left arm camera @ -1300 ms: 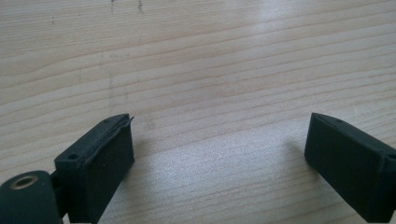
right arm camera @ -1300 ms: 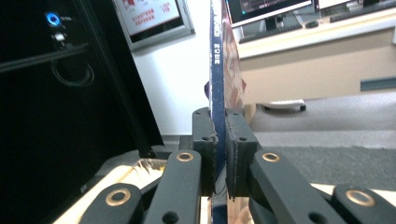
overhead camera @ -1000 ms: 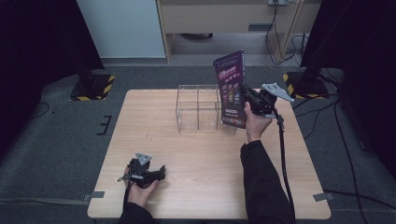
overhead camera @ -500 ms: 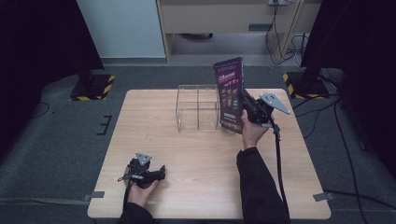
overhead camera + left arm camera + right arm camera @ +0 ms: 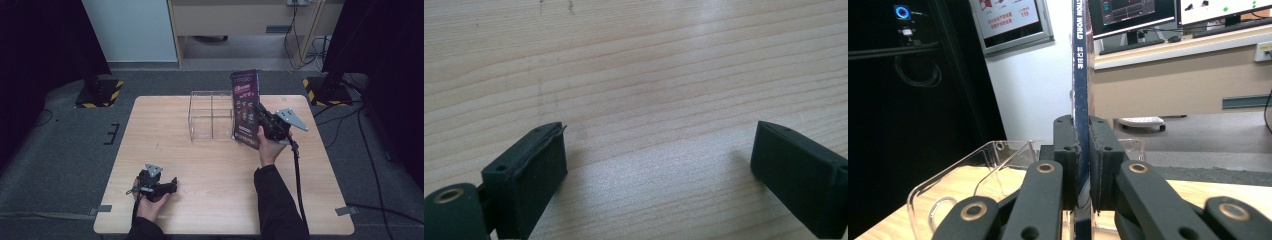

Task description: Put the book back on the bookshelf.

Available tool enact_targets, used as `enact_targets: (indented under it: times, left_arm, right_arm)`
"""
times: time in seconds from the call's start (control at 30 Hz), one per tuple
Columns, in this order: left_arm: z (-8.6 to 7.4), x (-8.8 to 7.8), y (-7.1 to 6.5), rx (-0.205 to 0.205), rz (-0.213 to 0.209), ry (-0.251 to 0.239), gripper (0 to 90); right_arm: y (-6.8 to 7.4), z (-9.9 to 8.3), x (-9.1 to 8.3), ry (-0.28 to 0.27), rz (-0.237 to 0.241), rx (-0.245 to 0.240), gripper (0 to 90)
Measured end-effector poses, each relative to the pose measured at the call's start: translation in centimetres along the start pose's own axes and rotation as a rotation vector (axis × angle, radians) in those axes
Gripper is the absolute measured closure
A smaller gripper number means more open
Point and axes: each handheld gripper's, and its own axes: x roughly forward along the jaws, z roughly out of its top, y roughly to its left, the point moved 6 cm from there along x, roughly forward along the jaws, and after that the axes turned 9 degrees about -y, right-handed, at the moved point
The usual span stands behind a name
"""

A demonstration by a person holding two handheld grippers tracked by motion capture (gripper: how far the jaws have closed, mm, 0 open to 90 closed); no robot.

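Since a second ago the right gripper (image 5: 263, 120) has carried the purple booklet (image 5: 245, 107) leftward and a little down in the high view, so the booklet now stands upright just beside the right wall of the clear plastic bin (image 5: 211, 115), right of centre in the frame; the left gripper (image 5: 167, 187) has stayed put at the lower left of the wooden table (image 5: 215, 190). Seen from the right gripper view, the jaws are clenched on the booklet's dark spine (image 5: 1081, 100), which rises edge-on up the middle of the frame, with the clear bin's rim (image 5: 973, 160) curving away at lower left; the left gripper view shows its two black jaws released and spread wide over bare wood grain (image 5: 659, 100), nothing between them.
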Motion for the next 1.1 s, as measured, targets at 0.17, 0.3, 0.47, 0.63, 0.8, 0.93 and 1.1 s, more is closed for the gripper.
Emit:
enact_targets:
  times: [0.17, 0.3, 0.47, 0.63, 0.8, 0.93, 1.1]
  left_arm:
    - [0.0, 0.0, 0.0, 0.000, 0.000, 0.000, 6.8]
    - [0.0, 0.0, 0.0, 0.000, 0.000, 0.000, 6.8]
    - [0.0, 0.0, 0.0, 0.001, 0.000, 0.000, 6.8]
    - [0.0, 0.0, 0.0, 0.001, -0.001, 0.000, 6.8]
    - [0.0, 0.0, 0.0, 0.001, -0.001, 0.000, 6.8]
    - [0.0, 0.0, 0.0, 0.001, -0.001, 0.000, 6.8]
    - [0.0, 0.0, 0.0, 0.001, -0.001, 0.000, 6.8]
  right_arm:
    - [-0.3, -0.2, -0.6, 0.010, 0.013, -0.003, 84.3]
    - [-0.5, -0.3, -1.1, 0.012, 0.011, -0.011, 84.3]
    - [-0.9, -0.1, -0.9, 0.000, -0.008, 0.022, 84.5]
    - [-1.0, -0.1, -0.4, -0.021, -0.022, 0.033, 84.6]
    - [-1.0, 0.7, -0.1, -0.043, -0.021, 0.031, 84.7]
    - [-1.3, 0.6, 0.0, -0.064, -0.037, 0.056, 84.6]
    - [-0.9, 0.0, -0.2, -0.076, -0.039, 0.042, 84.6]
